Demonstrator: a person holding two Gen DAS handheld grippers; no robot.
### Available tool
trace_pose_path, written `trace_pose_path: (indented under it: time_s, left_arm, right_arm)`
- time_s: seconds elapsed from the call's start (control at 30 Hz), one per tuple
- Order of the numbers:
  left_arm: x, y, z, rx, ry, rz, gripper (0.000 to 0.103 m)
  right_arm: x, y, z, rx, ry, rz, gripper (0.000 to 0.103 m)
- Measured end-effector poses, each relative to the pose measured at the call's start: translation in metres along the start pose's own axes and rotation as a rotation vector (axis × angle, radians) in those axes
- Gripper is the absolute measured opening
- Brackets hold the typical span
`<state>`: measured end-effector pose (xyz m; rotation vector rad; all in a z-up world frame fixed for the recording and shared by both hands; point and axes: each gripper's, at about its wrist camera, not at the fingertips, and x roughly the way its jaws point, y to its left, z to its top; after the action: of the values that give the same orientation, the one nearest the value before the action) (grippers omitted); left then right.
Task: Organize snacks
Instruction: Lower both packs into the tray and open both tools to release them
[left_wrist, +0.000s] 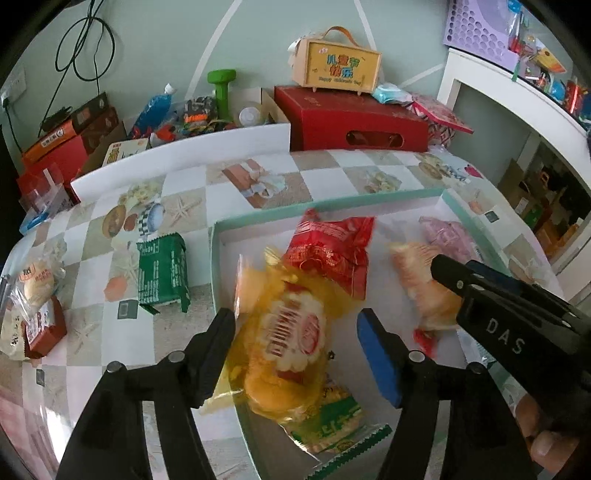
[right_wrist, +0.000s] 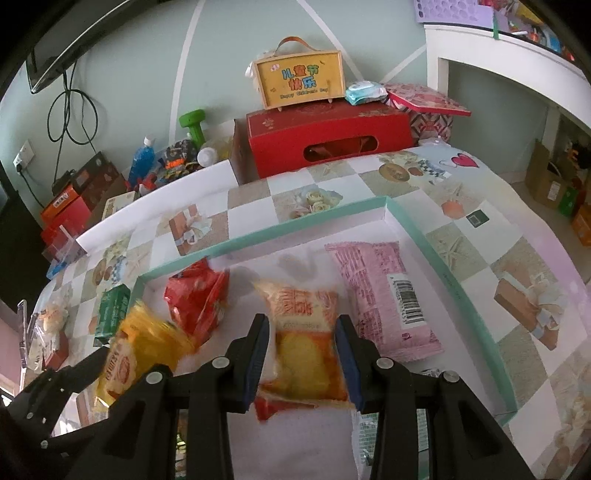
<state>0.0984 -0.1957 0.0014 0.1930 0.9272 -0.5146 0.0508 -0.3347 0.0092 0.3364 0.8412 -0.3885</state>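
You are looking at a tablecloth (right_wrist: 461, 254) showing beige and white checks with printed roses and gift boxes. The tray (right_wrist: 436, 251) is wearing a mint-green rim around a white floor. Inside it, a pink wrapper (right_wrist: 384, 291) (with a black barcode) is lying by an orange-and-yellow cake packet (right_wrist: 303, 332), a red packet (left_wrist: 328, 251) and a yellow one (left_wrist: 291, 339). A dark green packet (left_wrist: 162, 273) is lying outside the tray.

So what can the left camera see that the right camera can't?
Only the left camera shows the green-edged packet lying under the yellow snack, and a fingertip at the corner. Only the right camera shows the barcode on the pink packet and the heart sticker. Both show the teal tray, the yellow snack, the red snack, the orange cake packet in the right gripper, and the green packet outside the tray.
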Motion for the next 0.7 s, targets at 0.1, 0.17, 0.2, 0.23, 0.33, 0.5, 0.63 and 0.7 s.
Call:
trace_pose_path:
  time_s: [0.1,0.17,0.2,0.23,0.33,0.5,0.63,0.7]
  left_arm:
    - [-0.004,0.001,0.002,0.002,-0.007,0.001,0.07]
    - [-0.007,0.005,0.003,-0.009,-0.014,0.005,0.07]
    - [-0.008,0.008,0.003,-0.015,-0.016,0.006,0.07]
    - [-0.01,0.012,0.004,-0.027,-0.02,0.011,0.07]
    - [-0.012,0.025,0.004,-0.07,-0.027,0.033,0.076]
    - [-0.01,0.054,0.001,-0.171,-0.039,0.082,0.088]
    - [-0.005,0.076,-0.004,-0.246,-0.049,0.134,0.099]
    - [-0.004,0.086,-0.007,-0.279,-0.052,0.164,0.1]
  right_arm:
    - [-0.003,0.002,0.001,-0.007,-0.008,-0.001,0.04]
    - [-0.005,0.003,0.002,-0.01,-0.012,-0.001,0.04]
    - [-0.005,0.004,0.002,-0.012,-0.013,-0.002,0.04]
    - [-0.005,0.004,0.002,-0.014,-0.011,-0.004,0.04]
    - [0.002,0.008,0.0,-0.033,0.017,-0.025,0.056]
    - [0.005,0.015,-0.002,-0.072,0.03,-0.053,0.077]
    - [0.007,0.021,-0.003,-0.095,0.032,-0.058,0.09]
    - [0.008,0.024,-0.004,-0.106,0.033,-0.059,0.094]
